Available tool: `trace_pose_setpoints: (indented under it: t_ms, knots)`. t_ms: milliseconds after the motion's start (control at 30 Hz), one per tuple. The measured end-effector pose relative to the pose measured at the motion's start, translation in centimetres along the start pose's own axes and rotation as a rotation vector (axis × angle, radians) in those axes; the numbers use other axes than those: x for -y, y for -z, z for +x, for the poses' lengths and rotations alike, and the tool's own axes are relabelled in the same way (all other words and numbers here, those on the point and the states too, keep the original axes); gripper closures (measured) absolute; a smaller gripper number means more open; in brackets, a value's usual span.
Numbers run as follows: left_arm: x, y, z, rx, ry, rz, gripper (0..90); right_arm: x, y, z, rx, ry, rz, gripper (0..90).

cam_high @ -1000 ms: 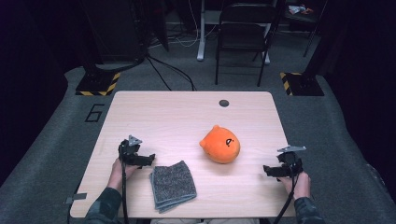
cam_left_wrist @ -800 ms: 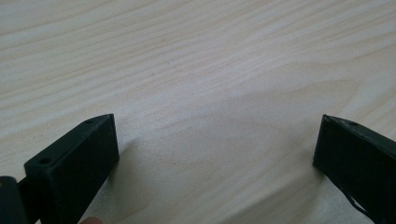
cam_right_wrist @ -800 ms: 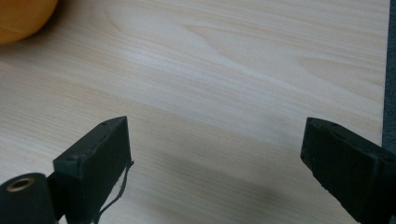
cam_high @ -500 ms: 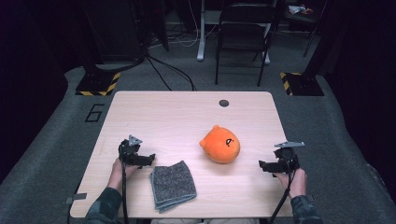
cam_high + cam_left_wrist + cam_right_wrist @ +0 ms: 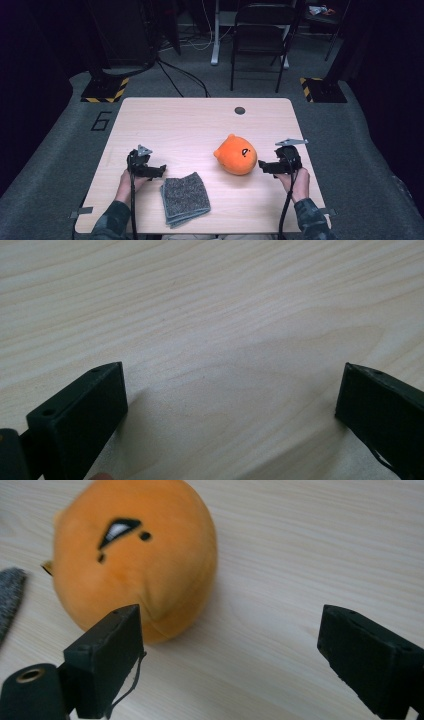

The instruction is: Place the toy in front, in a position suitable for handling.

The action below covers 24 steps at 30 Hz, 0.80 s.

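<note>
bare wood lies open all round the orange plush [image 5: 236, 155] except on its near left, where the grey cloth [image 5: 185, 198] lies, and on its right, where the right gripper [image 5: 262, 166] waits.

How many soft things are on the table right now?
2: an orange plush toy right of centre, just ahead of the right gripper, and a folded grey cloth near the front edge, beside the left gripper.

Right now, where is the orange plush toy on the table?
In the high view the orange plush toy lies right of the table's middle, just left of the right gripper and up-right of the folded grey cloth.
</note>
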State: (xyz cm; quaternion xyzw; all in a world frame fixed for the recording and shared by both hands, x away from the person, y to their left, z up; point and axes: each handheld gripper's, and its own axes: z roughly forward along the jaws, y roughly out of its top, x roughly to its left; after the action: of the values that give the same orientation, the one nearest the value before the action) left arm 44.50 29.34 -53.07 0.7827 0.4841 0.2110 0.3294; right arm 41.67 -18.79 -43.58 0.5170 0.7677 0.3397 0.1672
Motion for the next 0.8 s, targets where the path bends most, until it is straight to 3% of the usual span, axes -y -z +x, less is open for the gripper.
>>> trace_pose_setpoints:
  t_ms: [33, 333, 600, 800]
  knots:
    - [0.0, 0.0, 0.0, 0.000, 0.000, 0.000, 0.0, -0.3, -0.1, 0.2, -0.012, 0.024, -0.004, 10.1]
    - [0.0, 0.1, -0.1, 0.008, -0.007, 0.009, 0.0, -2.5, -1.8, 2.9, -0.054, 0.049, -0.015, 13.5]
    - [0.0, 0.0, -0.1, 0.007, -0.007, 0.001, 0.0, -3.6, -2.8, 3.9, -0.067, 0.082, -0.018, 23.4]
    - [0.0, 0.0, -0.1, 0.007, -0.008, 0.001, 0.0, -3.8, -3.5, 4.0, -0.066, 0.062, -0.003, 32.1]
